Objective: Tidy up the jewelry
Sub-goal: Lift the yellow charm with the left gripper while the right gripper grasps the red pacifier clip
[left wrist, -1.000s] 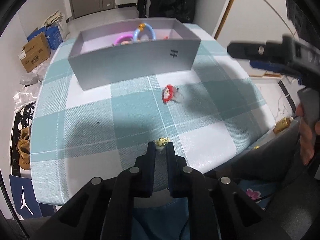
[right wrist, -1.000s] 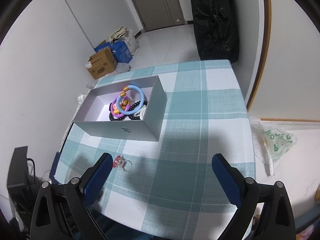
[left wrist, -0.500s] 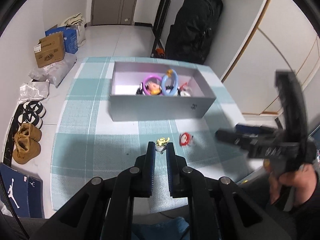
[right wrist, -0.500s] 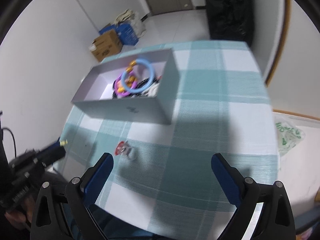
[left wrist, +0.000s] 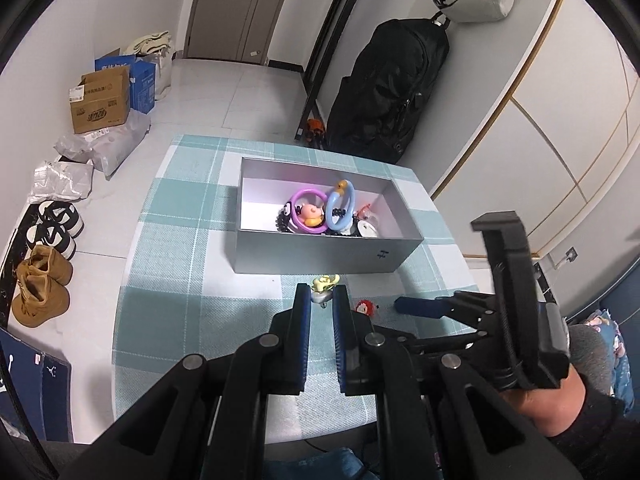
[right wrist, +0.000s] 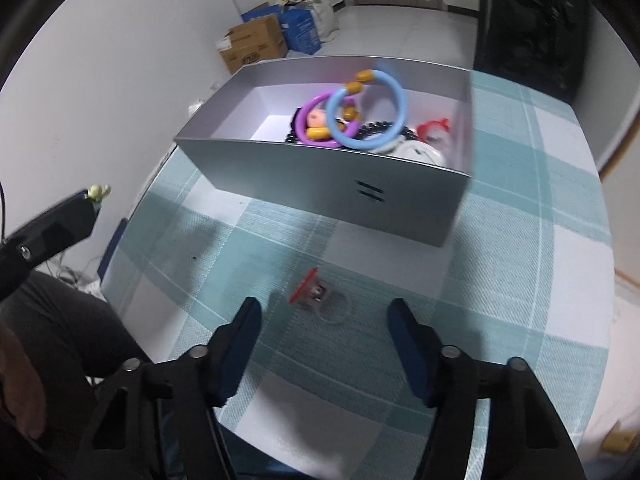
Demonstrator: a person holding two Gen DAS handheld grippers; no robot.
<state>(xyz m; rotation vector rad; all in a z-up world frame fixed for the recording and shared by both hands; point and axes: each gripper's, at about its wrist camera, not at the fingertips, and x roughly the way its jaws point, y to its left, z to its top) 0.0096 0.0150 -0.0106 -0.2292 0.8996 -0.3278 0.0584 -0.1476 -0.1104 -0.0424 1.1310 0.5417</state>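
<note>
Pinching yellow ring (left wrist: pixel 325 285): left gripper (left wrist: pixel 322 298) | closing, unclamped, around red ring (right wrist: pixel 310 291): right gripper (right wrist: pixel 323 314)

From my left wrist feed I see the tabletop (left wrist: pixel 168 280) under a teal-and-white checked cloth, standing on a pale tiled floor (left wrist: pixel 240 96). At twelve o'clock is a closed grey door (left wrist: pixel 244 8); at one o'clock a big black bag (left wrist: pixel 392 92) leans on the white wall. At ten o'clock sit cardboard boxes (left wrist: pixel 100 100), and at nine o'clock shoes (left wrist: pixel 44 292) line the floor. Light is even, soft.
</note>
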